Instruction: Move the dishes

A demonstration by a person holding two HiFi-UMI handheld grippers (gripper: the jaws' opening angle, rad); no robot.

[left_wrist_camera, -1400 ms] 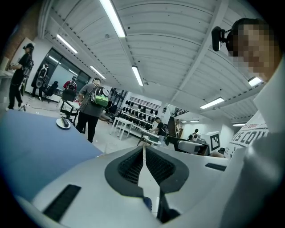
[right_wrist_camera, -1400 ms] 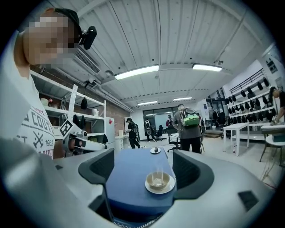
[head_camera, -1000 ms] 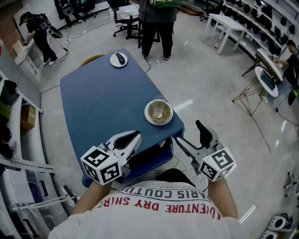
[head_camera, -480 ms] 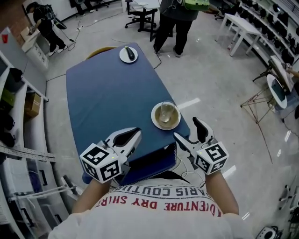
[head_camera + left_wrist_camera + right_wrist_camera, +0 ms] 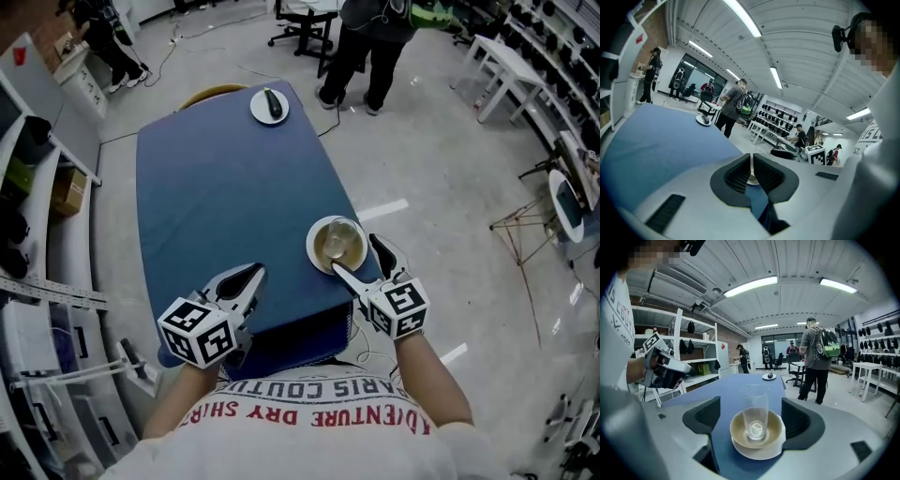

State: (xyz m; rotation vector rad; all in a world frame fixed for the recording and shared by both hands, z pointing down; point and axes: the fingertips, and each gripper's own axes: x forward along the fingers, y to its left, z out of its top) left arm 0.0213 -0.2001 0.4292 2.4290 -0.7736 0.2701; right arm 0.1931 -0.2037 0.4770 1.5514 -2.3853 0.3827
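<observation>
At the near right corner of the blue worktop (image 5: pixel 216 206) a white plate (image 5: pixel 757 453) carries a tan bowl (image 5: pixel 776 429), and a clear, empty glass (image 5: pixel 754 409) stands upright in the bowl. The right tongs (image 5: pixel 755 420) are spread wide, with one dark pad on each side of this stack and nothing pinched. The plate's rim lies right at the right-hand pad, but whether they touch cannot be told. In the head view these tongs come in from the worktop's near edge, and the stack sits between their tips. The left tongs (image 5: pixel 751 169) are pressed together, with only a thin slit between the ribbed pads and nothing held. They hover over the near left part of the worktop, well apart from the stack. At the far end of the worktop sits a second small plate (image 5: pixel 270 105) with a dark object on it, too small to identify. Beyond that end a person (image 5: pixel 816 366) with a green backpack stands on the floor
</observation>
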